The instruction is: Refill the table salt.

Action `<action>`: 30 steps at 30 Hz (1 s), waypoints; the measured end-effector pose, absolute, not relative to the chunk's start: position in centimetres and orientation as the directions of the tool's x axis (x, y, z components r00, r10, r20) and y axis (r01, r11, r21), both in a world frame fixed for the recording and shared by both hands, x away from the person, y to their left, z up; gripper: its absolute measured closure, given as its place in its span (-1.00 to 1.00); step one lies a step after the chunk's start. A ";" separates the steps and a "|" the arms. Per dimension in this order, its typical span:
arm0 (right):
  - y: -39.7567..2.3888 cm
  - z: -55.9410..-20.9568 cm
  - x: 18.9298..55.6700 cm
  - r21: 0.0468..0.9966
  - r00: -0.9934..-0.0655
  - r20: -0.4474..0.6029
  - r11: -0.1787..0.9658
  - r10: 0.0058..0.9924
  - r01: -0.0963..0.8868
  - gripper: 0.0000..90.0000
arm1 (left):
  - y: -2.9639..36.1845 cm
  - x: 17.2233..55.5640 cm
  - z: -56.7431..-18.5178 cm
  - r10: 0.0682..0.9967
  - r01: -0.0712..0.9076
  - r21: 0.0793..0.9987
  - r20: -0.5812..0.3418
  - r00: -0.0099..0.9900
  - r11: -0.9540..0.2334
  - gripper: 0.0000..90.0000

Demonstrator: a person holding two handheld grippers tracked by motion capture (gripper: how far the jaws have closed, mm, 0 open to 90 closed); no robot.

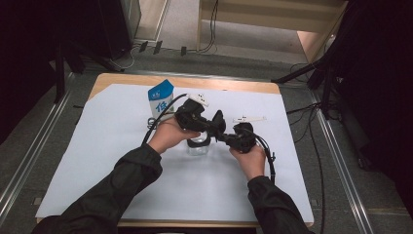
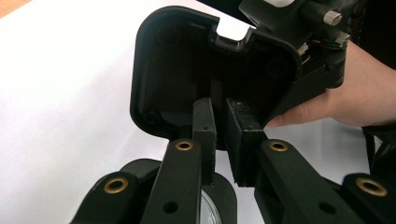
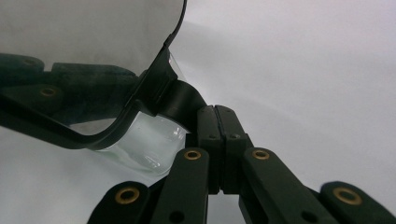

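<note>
A black lid (image 2: pixel 205 70) is held above a glass jar (image 1: pixel 198 146) mid-table by the shut right gripper (image 1: pixel 225 136) and barely parted left gripper (image 1: pixel 214 127), a milk carton (image 1: pixel 160 99) standing near the far edge.

My left gripper (image 2: pixel 219 135) and right gripper (image 3: pixel 219 140) look like matt black plastic with brass-coloured rivets. The lid (image 2: pixel 187 60) between them is dull black plastic; the jar (image 3: pixel 149 140) beneath is clear, glossy glass. Smooth white paper covers the wooden tabletop (image 1: pixel 122 80). The carton (image 1: pixel 160 99) looks like printed card.
</note>
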State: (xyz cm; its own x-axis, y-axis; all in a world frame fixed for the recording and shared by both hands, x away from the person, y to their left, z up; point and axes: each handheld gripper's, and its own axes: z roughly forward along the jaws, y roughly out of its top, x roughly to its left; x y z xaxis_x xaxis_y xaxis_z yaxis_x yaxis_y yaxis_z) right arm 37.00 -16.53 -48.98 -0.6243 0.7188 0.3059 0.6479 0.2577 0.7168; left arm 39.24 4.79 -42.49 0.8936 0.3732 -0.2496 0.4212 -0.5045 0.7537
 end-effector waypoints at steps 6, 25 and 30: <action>-16.5 -48.9 37.0 0.719 -0.627 0.306 0.258 0.716 0.646 1.00 | 5.4 39.4 -42.4 0.375 0.431 0.755 -0.262 0.889 -0.494 0.81; -19.6 -47.5 35.5 0.756 -0.631 0.273 0.244 0.726 0.607 0.28 | 9.4 38.3 -41.6 0.419 0.466 0.743 -0.272 0.866 -0.480 -0.02; -19.8 -47.2 34.5 0.763 -0.650 0.260 0.260 0.714 0.591 0.20 | 10.5 37.7 -41.8 0.419 0.461 0.756 -0.271 0.867 -0.464 -0.03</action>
State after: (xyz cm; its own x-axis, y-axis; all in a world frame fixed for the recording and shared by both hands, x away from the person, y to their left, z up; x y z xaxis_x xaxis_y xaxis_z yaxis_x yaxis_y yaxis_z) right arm 34.52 -19.85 -47.24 -0.6505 0.7136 0.2601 0.5910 0.2604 0.7635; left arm 37.75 10.49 -41.82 0.8665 0.4189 -0.2713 0.4611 -0.4640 0.7564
